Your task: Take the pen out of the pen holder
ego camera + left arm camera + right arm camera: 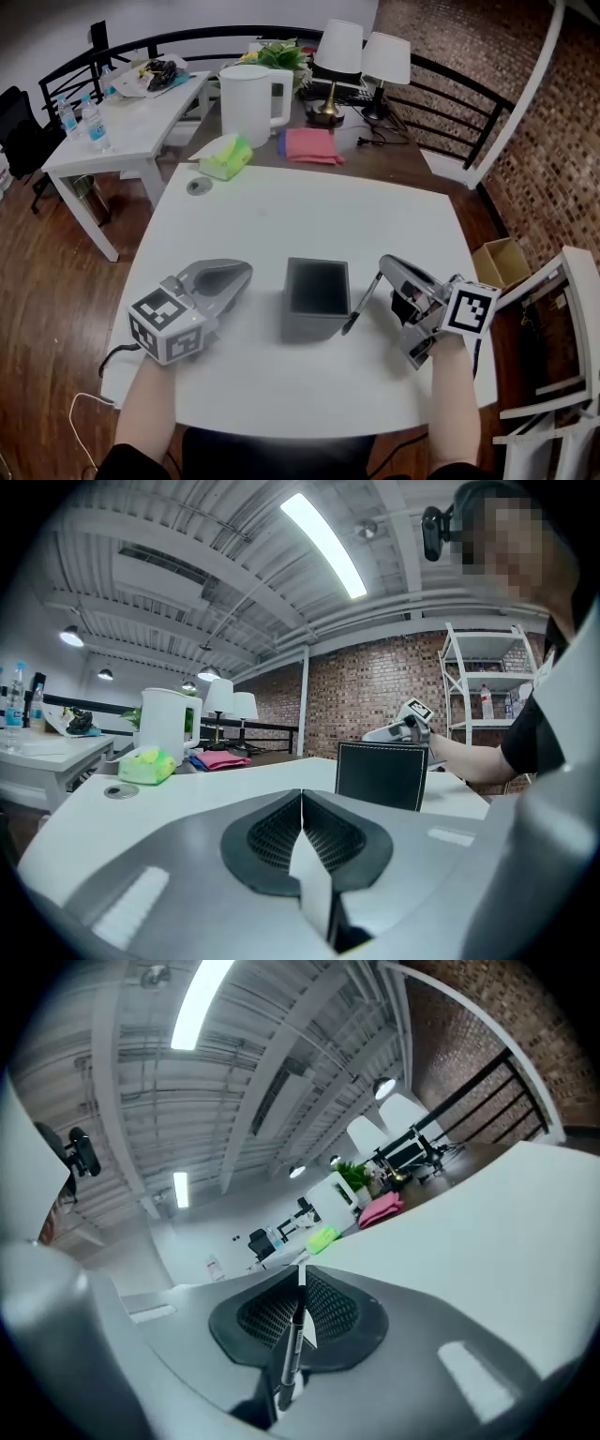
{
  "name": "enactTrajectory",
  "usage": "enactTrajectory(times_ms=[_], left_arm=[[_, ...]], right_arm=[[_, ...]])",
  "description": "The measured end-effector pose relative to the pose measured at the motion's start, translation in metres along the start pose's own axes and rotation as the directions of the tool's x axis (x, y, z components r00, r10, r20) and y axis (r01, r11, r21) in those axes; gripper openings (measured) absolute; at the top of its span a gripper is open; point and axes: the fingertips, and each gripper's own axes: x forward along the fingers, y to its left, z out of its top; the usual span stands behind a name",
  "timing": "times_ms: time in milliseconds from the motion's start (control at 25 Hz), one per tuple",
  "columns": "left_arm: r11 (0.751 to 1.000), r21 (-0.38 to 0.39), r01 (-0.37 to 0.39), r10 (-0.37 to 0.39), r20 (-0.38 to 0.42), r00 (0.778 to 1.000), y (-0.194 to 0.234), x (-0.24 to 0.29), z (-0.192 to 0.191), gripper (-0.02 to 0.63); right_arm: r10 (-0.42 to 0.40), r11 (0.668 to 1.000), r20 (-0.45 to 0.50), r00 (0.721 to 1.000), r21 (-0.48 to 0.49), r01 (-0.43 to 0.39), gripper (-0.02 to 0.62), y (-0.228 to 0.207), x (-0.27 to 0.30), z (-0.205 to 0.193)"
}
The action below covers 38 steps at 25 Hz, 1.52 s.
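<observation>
The black square pen holder stands upright in the middle of the white table; in the left gripper view the pen holder shows just ahead. My right gripper is to its right, shut on a dark pen. The pen slants down and left, its lower end beside the holder's right wall, outside it. In the right gripper view the pen lies along the pressed jaws of the right gripper. My left gripper rests left of the holder, and in its own view the left gripper is shut on nothing.
Behind the table stand a white jug, a green tissue pack, a pink cloth and two lamps. A small round disc lies at the far left corner. A cardboard box and white shelf are to the right.
</observation>
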Motion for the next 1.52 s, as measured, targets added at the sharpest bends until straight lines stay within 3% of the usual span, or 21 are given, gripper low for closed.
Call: enactTrajectory(times_ms=[120,280,600,760,1000,1360,1520], left_arm=[[1.000,0.000,0.001,-0.001,0.000,1.000,0.000,0.000,-0.001,0.003],[1.000,-0.001,0.001,-0.001,-0.004,1.000,0.000,0.000,-0.001,0.004],[1.000,0.001,0.008,-0.008,-0.005,1.000,-0.001,0.001,-0.002,0.003],[1.000,0.001,0.009,-0.009,-0.005,1.000,-0.001,0.000,-0.002,0.003],[1.000,-0.001,0.008,-0.008,-0.005,1.000,-0.001,0.000,-0.002,0.005],[1.000,0.002,0.003,-0.003,-0.002,1.000,0.000,0.000,-0.001,0.003],[1.000,0.000,-0.011,0.011,0.005,1.000,0.000,-0.001,0.000,0.005]], right_arm=[[-0.055,0.998,-0.028,0.998,0.019,0.056,0.040,-0.016,0.019,-0.012],[-0.155,0.987,-0.046,0.987,-0.056,0.153,0.045,-0.030,0.034,-0.024],[-0.219,0.966,-0.023,0.975,-0.143,0.214,0.057,-0.036,0.048,-0.034],[-0.232,0.955,-0.033,0.972,-0.195,0.222,0.092,-0.033,0.053,-0.037],[-0.239,0.946,-0.009,0.971,-0.229,0.231,0.069,-0.036,0.041,-0.036],[-0.292,0.866,0.078,0.953,-0.401,0.298,0.021,-0.043,-0.002,-0.030],[-0.281,0.849,0.128,0.951,-0.428,0.309,0.014,-0.037,-0.010,-0.027]])
